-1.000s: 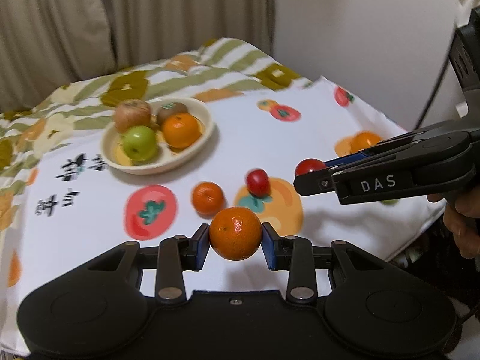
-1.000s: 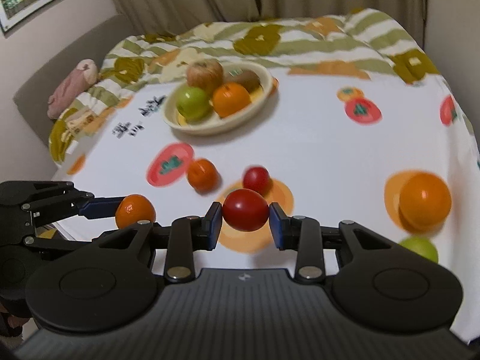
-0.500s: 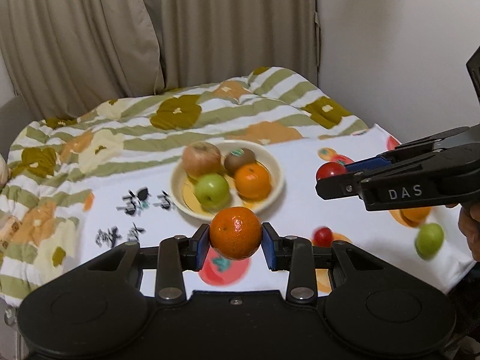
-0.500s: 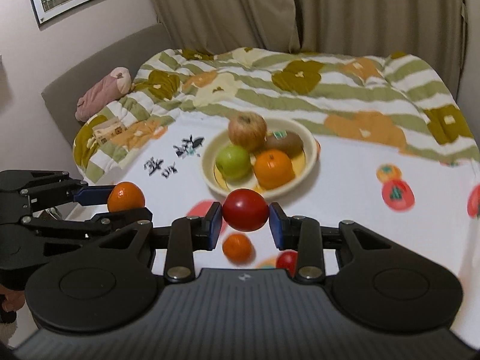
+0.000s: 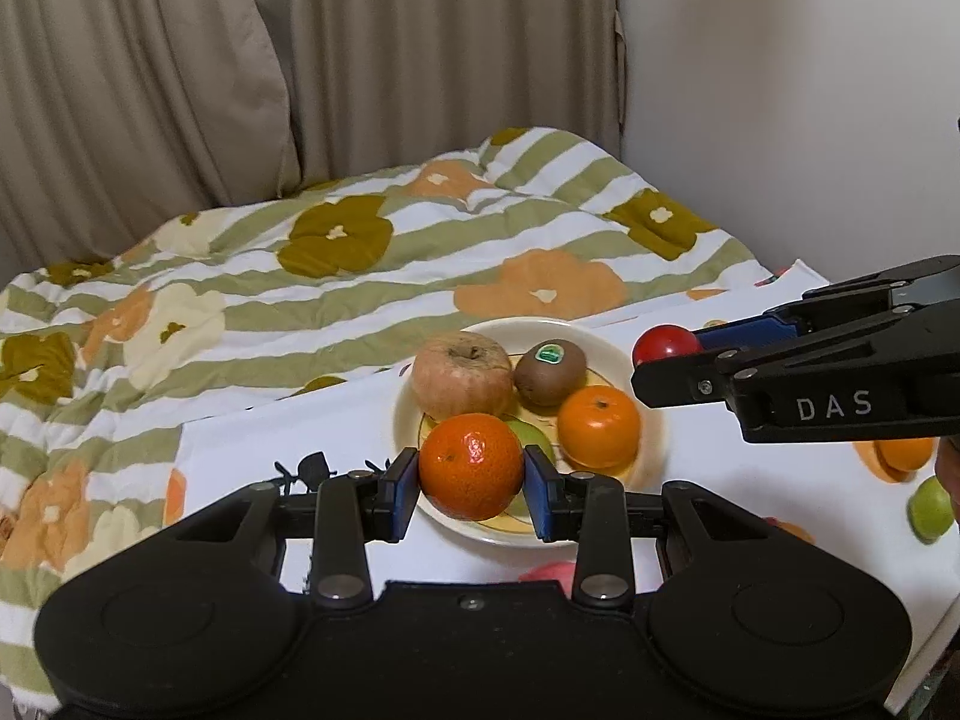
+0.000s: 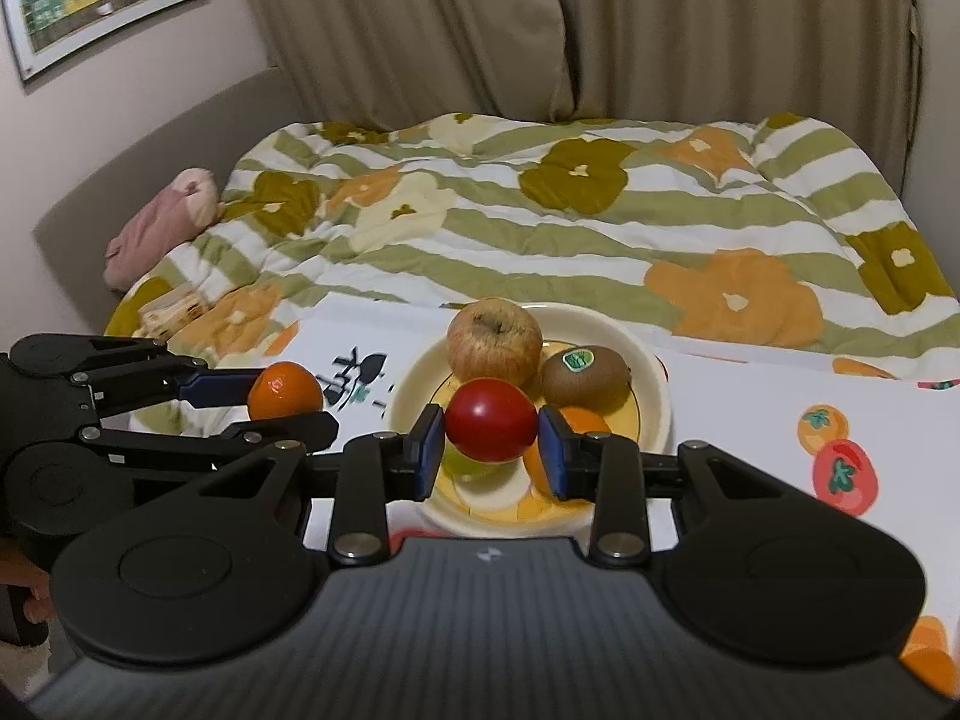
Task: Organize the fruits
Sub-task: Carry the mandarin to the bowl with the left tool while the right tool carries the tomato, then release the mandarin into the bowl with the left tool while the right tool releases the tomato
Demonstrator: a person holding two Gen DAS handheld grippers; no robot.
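Observation:
My left gripper [image 5: 471, 467] is shut on a mandarin [image 5: 471, 462] and holds it just in front of the cream bowl [image 5: 651, 414]. My right gripper [image 6: 491, 427] is shut on a red tomato [image 6: 491, 426] over the bowl's [image 6: 654, 378] near side. The bowl holds an apple [image 5: 461, 383], a kiwi [image 5: 551, 371], an orange [image 5: 599, 426] and a green fruit, mostly hidden behind the mandarin. The right gripper with the tomato [image 5: 666, 345] shows at the right of the left wrist view. The left gripper with the mandarin [image 6: 285, 390] shows at the left of the right wrist view.
A white fruit-print cloth [image 5: 300, 444] covers the table. A green fruit [image 5: 930, 507] and an orange [image 5: 906, 453] lie at the right edge. A striped floral quilt [image 6: 540, 210] lies behind, with curtains, a wall and a pink soft toy [image 6: 159, 231].
Both grippers have lifted and moved forward toward the bowl with their fruits still held. The bowl now sits close in front of both; the loose fruits on the cloth dropped out of view.

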